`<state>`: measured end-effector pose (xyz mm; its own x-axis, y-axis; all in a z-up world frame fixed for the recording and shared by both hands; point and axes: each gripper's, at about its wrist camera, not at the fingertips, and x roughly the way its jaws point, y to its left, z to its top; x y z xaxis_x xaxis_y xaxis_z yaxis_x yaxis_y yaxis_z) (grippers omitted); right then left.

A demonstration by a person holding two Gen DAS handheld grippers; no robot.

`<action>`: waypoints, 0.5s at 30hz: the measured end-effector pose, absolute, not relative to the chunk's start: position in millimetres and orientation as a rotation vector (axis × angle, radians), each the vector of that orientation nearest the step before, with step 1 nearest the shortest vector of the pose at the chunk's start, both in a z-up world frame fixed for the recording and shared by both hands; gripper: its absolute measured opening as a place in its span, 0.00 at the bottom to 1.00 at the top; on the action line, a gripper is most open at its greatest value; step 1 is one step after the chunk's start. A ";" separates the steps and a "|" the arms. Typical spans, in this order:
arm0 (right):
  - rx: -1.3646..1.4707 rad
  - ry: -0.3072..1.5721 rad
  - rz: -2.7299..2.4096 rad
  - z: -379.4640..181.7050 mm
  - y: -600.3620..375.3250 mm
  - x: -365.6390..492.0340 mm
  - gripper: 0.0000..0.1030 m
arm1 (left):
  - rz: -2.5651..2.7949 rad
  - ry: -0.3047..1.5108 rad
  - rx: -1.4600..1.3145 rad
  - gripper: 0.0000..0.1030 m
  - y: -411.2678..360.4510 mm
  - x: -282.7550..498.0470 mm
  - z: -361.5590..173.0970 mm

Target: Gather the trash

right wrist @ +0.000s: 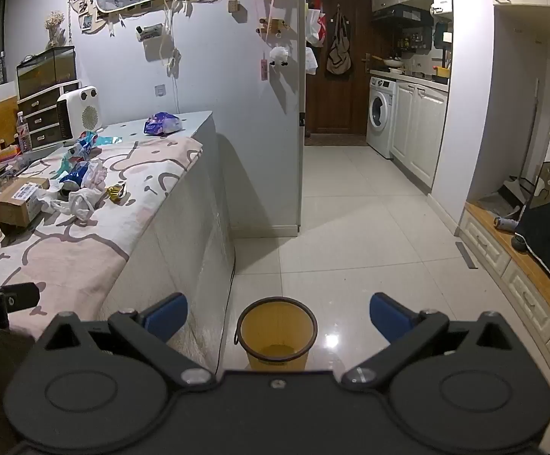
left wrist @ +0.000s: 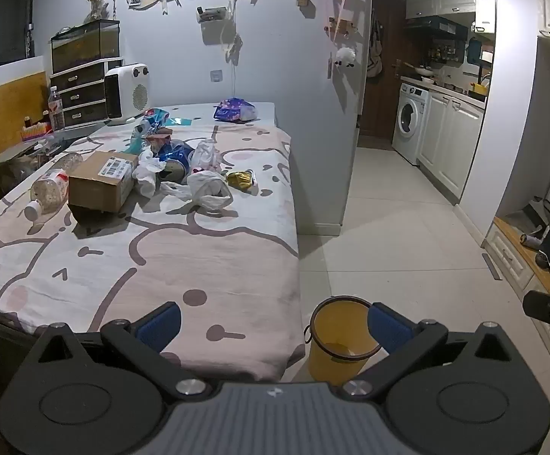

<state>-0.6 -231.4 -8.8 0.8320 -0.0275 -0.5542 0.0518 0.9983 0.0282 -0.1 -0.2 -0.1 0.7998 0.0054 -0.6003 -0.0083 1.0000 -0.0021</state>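
Trash lies in a heap on the pink-clothed table point(left wrist: 206, 250): a cardboard box point(left wrist: 102, 180), a toppled plastic bottle point(left wrist: 47, 191), white plastic bags point(left wrist: 208, 187), a gold wrapper point(left wrist: 241, 179) and blue wrappers point(left wrist: 178, 155). A purple packet point(left wrist: 234, 110) lies at the far end. A yellow bin point(left wrist: 341, 341) stands on the floor by the table's near corner. My left gripper point(left wrist: 274, 324) hovers open over that corner, nothing between its fingers. My right gripper point(right wrist: 278, 316) hangs open above the yellow bin point(right wrist: 277, 333), empty. The same heap point(right wrist: 81, 189) shows far left in the right wrist view.
A white heater point(left wrist: 127, 93), drawers with a glass tank point(left wrist: 85, 72) and an upright bottle point(left wrist: 55, 106) stand at the table's far left. A wall corner point(left wrist: 328, 151) rises beyond the table. Tiled floor point(right wrist: 350, 220) runs to a washing machine point(right wrist: 381, 113) and cabinets; a low bench point(right wrist: 510, 261) lines the right.
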 end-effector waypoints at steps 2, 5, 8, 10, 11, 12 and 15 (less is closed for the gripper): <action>0.042 0.582 -0.042 -8.8 -231.4 -0.9 1.00 | 0.007 0.644 -0.005 1.00 -0.3 0.0 -0.1; 0.042 0.582 -0.042 -8.6 -231.3 -1.0 1.00 | 0.006 0.642 -0.007 1.00 -0.3 -0.2 0.0; 0.043 0.581 -0.040 -8.7 -231.4 -1.2 1.00 | 0.006 0.643 -0.009 1.00 -0.1 -0.1 -0.1; 0.044 0.582 -0.040 -8.7 -231.6 -1.2 1.00 | 0.006 0.642 -0.009 1.00 -0.1 -0.2 0.0; 0.044 0.581 -0.041 -8.7 -231.5 -1.3 1.00 | 0.006 0.642 -0.009 1.00 -0.1 -0.3 0.1; 0.044 0.581 -0.041 -8.6 -231.6 -1.4 1.00 | 0.006 0.642 -0.009 1.00 -0.2 -0.2 0.0; 0.044 0.581 -0.041 -8.5 -232.2 -1.6 1.00 | 0.005 0.642 -0.010 1.00 -0.1 -0.1 0.0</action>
<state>-1.6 -232.2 -8.5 0.8349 -0.0266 -0.5497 0.0517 0.9982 0.0302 -0.1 -0.1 0.0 0.8010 0.0017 -0.5986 -0.0078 0.9999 -0.0075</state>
